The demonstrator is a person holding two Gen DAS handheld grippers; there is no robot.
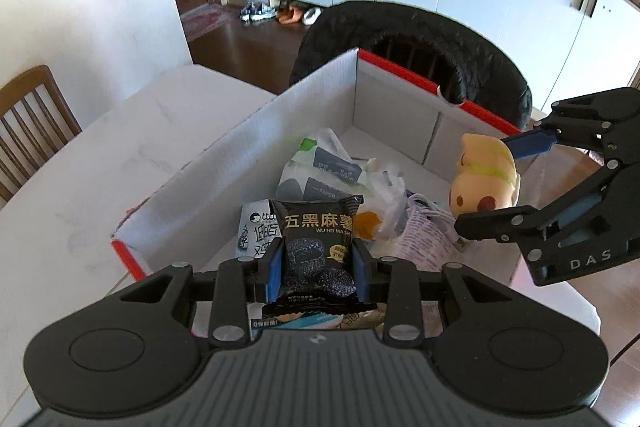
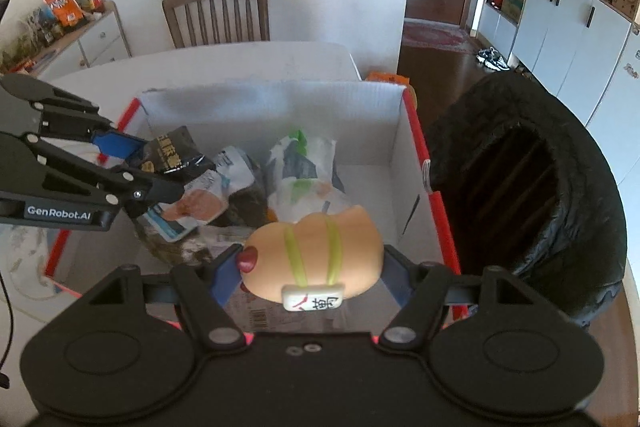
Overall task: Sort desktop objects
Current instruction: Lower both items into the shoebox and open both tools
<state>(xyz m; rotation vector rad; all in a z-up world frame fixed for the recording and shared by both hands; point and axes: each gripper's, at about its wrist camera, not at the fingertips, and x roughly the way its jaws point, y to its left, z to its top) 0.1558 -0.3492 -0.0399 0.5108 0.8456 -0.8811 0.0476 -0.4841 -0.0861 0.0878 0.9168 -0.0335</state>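
My left gripper (image 1: 318,267) is shut on a black snack packet (image 1: 318,247) and holds it above the near end of the white cardboard box (image 1: 248,131). It also shows in the right wrist view (image 2: 158,167) with the black snack packet (image 2: 172,153). My right gripper (image 2: 310,267) is shut on a tan squishy toy (image 2: 316,255) with green stripes, above the box (image 2: 280,99). In the left wrist view the right gripper (image 1: 492,179) holds the toy (image 1: 484,179) over the box's right side.
The box holds several packets and bags (image 1: 320,171). It stands on a white table (image 1: 100,163). A chair with a black cover (image 1: 420,39) stands behind the box, and a wooden chair (image 2: 216,13) at the table's other side.
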